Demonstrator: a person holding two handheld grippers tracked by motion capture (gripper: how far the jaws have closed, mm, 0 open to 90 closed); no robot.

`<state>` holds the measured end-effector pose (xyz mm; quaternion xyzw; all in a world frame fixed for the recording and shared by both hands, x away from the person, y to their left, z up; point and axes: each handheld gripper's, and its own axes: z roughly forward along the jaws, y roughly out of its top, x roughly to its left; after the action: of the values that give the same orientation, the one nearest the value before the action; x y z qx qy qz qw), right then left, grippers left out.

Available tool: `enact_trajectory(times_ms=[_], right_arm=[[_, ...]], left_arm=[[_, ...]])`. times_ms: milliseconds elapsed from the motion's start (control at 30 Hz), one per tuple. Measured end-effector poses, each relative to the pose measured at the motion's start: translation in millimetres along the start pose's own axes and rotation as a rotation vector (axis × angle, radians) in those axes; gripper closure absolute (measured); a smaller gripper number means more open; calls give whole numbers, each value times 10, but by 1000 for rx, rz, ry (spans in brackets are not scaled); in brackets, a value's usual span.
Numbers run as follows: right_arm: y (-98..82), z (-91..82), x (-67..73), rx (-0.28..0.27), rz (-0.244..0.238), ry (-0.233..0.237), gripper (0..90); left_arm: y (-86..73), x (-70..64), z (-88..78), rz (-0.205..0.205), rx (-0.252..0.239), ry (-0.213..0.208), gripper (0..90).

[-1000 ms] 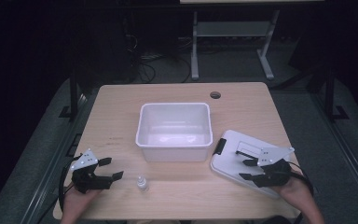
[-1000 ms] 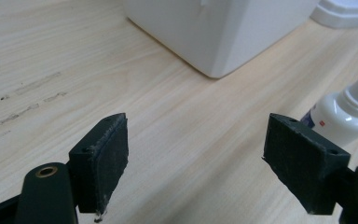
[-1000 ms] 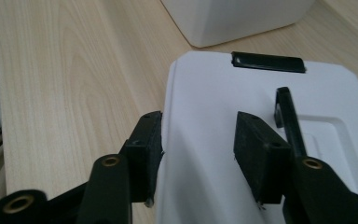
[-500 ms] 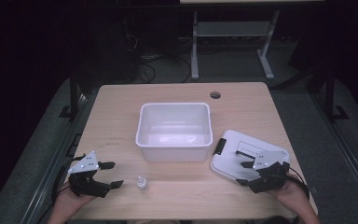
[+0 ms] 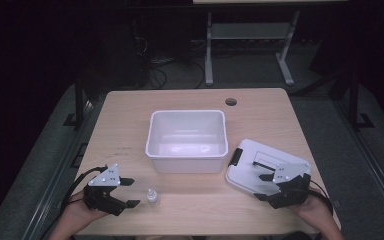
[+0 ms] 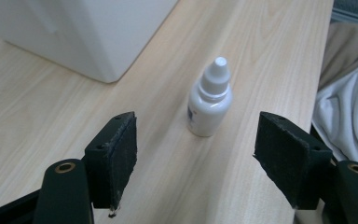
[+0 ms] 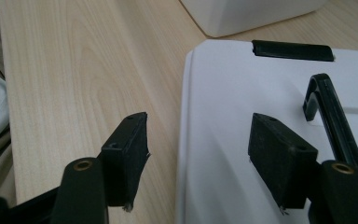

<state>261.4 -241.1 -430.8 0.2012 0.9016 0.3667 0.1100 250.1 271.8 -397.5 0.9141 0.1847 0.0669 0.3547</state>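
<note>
A small white dropper bottle [image 5: 152,196] [image 6: 209,105] stands upright near the table's front edge. My left gripper [image 5: 131,192] [image 6: 200,158] is just left of it and open. Its jaws have just been closing, and the bottle stands a little ahead of the gap, touching neither pad. A white lid [image 5: 260,167] [image 7: 261,93] with black latches lies flat at the right. My right gripper [image 5: 261,186] [image 7: 200,158] hovers open over the lid's near edge, one jaw above the wood and one above the lid. Its jaws have just been opening and nothing is gripped.
An empty white plastic bin [image 5: 187,162] sits mid-table, its corner [image 6: 107,65] just beyond the bottle. A round cable hole [image 5: 231,102] is at the back of the table. Pale cloth [image 6: 349,121] hangs past the front edge.
The left gripper has shifted slightly and risen beside the bottle, with its jaws narrower. The right gripper holds its place with its jaws wider. Bottle, bin and lid have not moved.
</note>
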Motion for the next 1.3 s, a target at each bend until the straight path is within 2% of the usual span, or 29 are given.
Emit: enact_trajectory(times_ms=[167, 433, 767, 1300], right_arm=[[-5, 4, 5, -6, 2, 5, 367], [-4, -12, 13, -14, -4, 0, 359], [9, 4, 23, -18, -3, 9, 356], [1, -3, 28, -22, -2, 14, 349]], left_arm=[[74, -8, 70, 15, 22, -26, 306], [174, -30, 249, 53, 107, -57, 334], [258, -47, 397, 78, 174, -69, 388], [329, -31, 566, 93, 236, -78, 469]])
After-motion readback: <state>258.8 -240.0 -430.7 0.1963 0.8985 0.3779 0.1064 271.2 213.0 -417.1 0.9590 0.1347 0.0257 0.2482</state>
